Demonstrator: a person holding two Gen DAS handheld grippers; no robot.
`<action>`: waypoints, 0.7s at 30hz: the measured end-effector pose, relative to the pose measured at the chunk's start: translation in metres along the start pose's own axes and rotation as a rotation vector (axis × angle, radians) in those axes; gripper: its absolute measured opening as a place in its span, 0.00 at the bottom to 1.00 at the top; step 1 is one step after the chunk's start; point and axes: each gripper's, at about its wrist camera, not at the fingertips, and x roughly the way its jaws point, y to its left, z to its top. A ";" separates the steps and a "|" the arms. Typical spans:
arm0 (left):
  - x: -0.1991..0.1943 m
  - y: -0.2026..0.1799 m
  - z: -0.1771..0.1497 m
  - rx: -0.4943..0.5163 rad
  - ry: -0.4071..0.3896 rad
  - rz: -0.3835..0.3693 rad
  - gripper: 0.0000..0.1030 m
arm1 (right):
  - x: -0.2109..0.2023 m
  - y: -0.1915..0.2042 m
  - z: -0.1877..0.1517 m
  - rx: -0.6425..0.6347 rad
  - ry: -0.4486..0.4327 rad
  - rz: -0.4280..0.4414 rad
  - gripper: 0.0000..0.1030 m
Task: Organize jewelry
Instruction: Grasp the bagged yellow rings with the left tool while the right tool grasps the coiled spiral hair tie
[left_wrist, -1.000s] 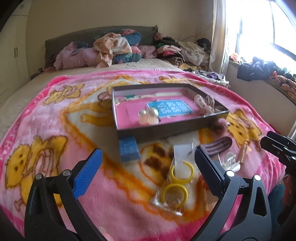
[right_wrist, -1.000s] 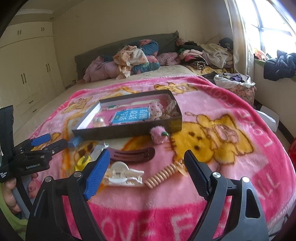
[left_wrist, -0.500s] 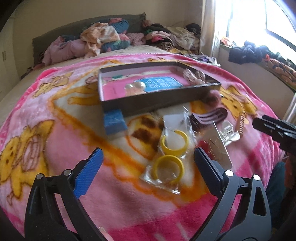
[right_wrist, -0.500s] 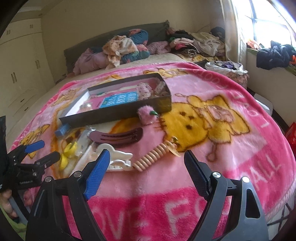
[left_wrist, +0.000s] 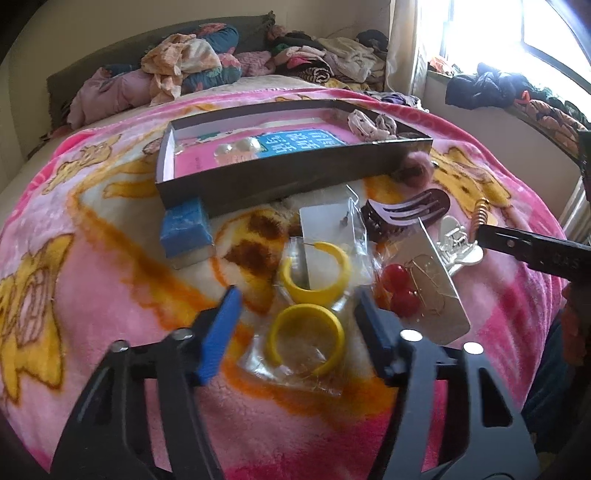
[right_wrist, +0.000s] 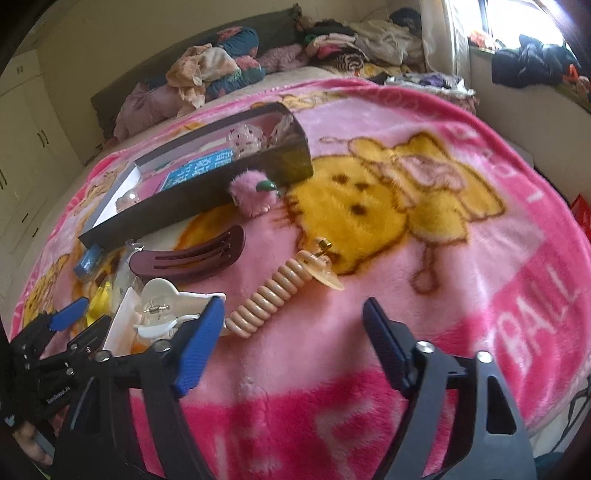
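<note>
Pink blanket (left_wrist: 110, 295) covers the bed, and on it lies a dark tray (left_wrist: 295, 173). Left gripper (left_wrist: 295, 325) hangs open around the bagged yellow earrings (left_wrist: 306, 332). Right gripper (right_wrist: 293, 343) is open too, seemingly touching nothing, near the beige spiral hair tie (right_wrist: 273, 291).

A tray (left_wrist: 295, 173) lies on the blanket (left_wrist: 110, 295), pearls (left_wrist: 236, 147) inside. Before it lie a small box (left_wrist: 186, 230), bagged hoop earrings (left_wrist: 310, 306), a hair clip (right_wrist: 188, 260), a claw clip (right_wrist: 173, 306) and a coil tie (right_wrist: 273, 291), left to right.

Open left tool (left_wrist: 297, 321) straddling yellow earrings (left_wrist: 306, 334)
</note>
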 end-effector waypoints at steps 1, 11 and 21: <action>0.001 0.000 -0.001 0.002 0.004 -0.002 0.42 | 0.003 0.001 0.000 0.002 0.007 0.001 0.64; -0.008 0.005 0.001 -0.015 -0.005 -0.030 0.31 | 0.010 0.007 0.001 -0.013 -0.009 -0.030 0.25; -0.023 0.000 0.015 -0.017 -0.046 -0.027 0.31 | -0.008 -0.006 0.001 0.015 -0.067 0.015 0.17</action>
